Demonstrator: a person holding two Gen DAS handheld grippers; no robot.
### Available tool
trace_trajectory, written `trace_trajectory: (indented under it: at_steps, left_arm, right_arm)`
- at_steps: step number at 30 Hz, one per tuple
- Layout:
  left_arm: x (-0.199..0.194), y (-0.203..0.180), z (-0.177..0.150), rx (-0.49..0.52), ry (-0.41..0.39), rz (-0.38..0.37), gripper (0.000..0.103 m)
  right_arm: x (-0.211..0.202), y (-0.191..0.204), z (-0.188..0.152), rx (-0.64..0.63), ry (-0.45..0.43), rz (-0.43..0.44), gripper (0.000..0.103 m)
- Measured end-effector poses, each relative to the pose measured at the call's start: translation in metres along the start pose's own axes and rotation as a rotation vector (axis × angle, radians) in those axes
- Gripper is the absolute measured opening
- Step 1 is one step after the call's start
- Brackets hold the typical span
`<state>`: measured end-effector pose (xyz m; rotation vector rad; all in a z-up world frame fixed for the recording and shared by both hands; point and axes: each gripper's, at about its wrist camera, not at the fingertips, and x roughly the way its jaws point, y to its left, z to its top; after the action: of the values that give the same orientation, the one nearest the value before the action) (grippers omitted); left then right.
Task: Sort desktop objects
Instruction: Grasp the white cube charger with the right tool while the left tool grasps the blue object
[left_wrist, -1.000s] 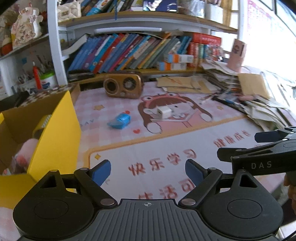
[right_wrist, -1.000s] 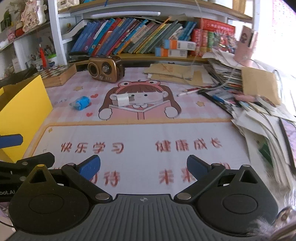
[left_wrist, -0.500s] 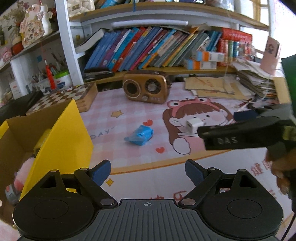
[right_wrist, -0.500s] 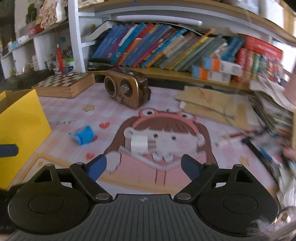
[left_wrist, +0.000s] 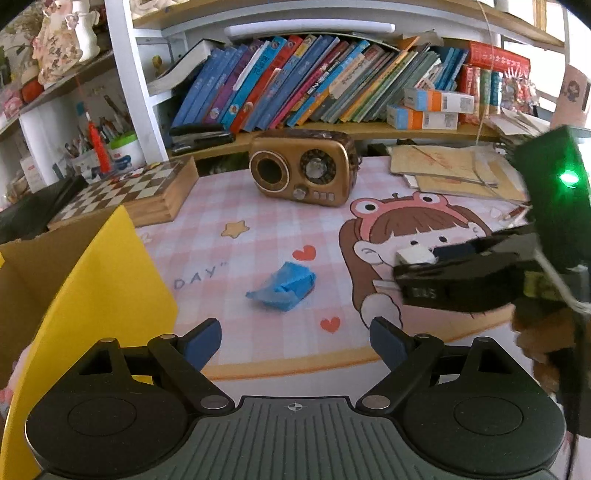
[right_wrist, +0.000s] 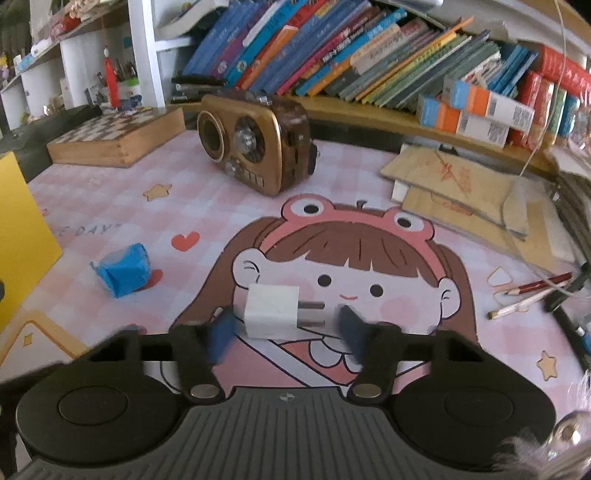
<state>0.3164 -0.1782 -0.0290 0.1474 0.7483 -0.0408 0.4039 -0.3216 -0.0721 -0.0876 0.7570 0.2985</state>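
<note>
The right gripper (right_wrist: 284, 328) is closing around the white plug adapter (right_wrist: 271, 312) at lower centre, its blue fingers blurred. The left gripper (left_wrist: 295, 341) gapes wide and empty below the crumpled blue wrapper (left_wrist: 282, 286).

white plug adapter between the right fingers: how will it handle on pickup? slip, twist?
The white plug adapter looks like a rigid plastic cube, so probably stiff and light. Its faces look smooth, so it may slip a little in the right gripper. The jaws are closing across body and metal prongs; bearing on the prongs could let it twist.
</note>
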Motion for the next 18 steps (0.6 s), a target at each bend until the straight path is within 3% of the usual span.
trace_trajectory:
  at_steps: [5, 12, 18]
  left_arm:
    - [0.022, 0.003, 0.012, -0.046, 0.013, -0.001, 0.089]
    - [0.057, 0.001, 0.021, -0.047, 0.045, 0.06, 0.084]
    - [0.077, 0.005, 0.02, -0.083, 0.067, 0.068, 0.069]
  right_arm:
    - [-0.005, -0.014, -0.001, 0.036, 0.007, 0.017, 0.041]
    - [-0.029, -0.034, -0.011, 0.108, 0.021, 0.014, 0.04]
    - [-0.051, -0.036, -0.02, 0.099, 0.013, 0.032, 0.04]
